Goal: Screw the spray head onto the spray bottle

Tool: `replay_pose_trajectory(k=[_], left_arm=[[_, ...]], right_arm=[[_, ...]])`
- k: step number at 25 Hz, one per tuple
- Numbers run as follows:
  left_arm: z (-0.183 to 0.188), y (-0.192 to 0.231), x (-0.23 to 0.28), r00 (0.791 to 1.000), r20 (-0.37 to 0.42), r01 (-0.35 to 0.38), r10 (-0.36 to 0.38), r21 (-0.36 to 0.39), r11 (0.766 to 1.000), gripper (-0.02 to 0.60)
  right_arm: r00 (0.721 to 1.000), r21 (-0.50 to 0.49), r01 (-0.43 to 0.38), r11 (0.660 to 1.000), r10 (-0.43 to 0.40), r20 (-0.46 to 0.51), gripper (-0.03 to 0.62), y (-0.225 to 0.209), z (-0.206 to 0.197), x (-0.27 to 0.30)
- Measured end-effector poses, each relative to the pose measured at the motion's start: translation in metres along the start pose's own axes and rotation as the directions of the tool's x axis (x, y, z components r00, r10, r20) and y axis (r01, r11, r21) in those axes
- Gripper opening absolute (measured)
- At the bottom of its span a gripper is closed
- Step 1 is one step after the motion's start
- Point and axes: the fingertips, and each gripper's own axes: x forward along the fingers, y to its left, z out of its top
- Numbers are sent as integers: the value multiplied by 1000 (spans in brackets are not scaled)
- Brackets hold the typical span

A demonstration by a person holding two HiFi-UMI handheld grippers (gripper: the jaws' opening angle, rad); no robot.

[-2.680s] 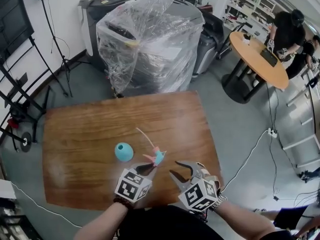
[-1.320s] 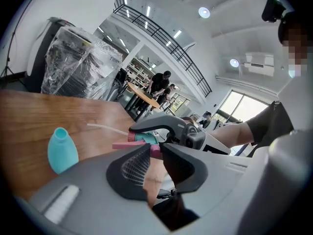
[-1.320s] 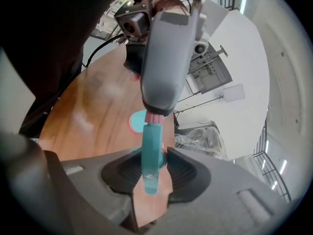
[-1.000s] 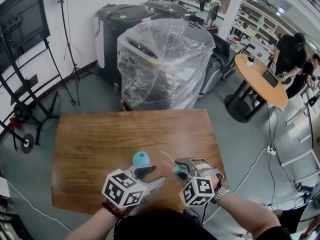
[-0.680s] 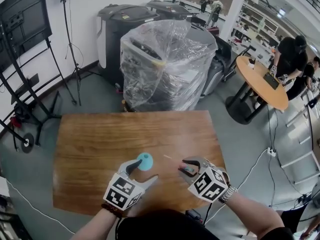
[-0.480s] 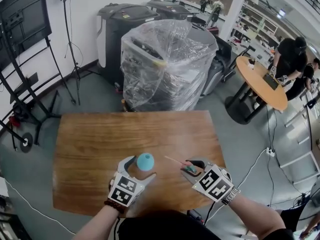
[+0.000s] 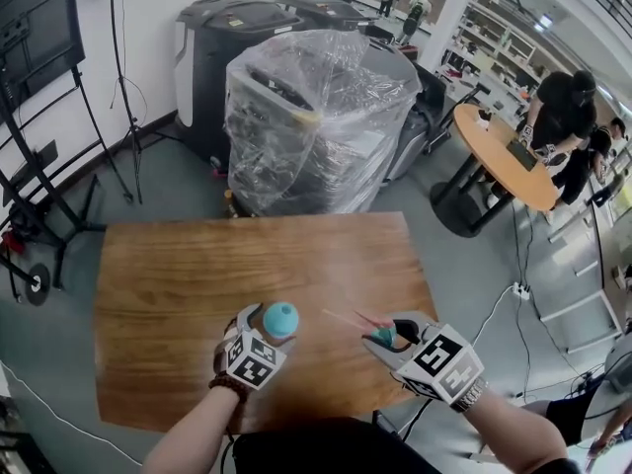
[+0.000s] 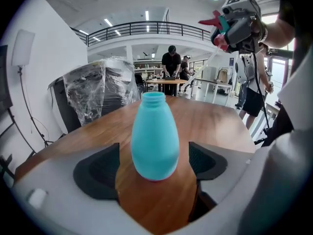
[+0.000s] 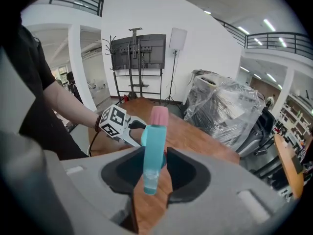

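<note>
Spray bottle (image 8: pixel 154 141), one, spray head (image 9: pixel 153 146), one, seemingly clamped

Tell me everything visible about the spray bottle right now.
The spray bottle is turquoise, egg-shaped and plastic-looking, with an open ridged neck and no head on. It stands upright on the wooden table, between the jaws of the left gripper, which have just been opening and stand clear of both its sides.
</note>
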Motion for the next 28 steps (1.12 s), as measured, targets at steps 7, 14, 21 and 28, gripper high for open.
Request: replay_pose_trajectory(k=[7,14,21,28], left_arm=[[-12,2,17,999,-31,36,-35,20,999,457],[-13,1,23,998,-44,45,-42,62,997,403],[-10,5,4,988,-139,-25,65,271,962,390],[2,14,-22,953,-229,-62,200,498,865,390]], right_arm=[[1000,34,12,999,-13,20,123,4,8,-10],[1000,46,-2,999,1,30,123,7,9,-12],[996,-6,-54,999,54,72,123,20,23,-16],[991,-58,-115,992,119,65,123,36,30,-15]])
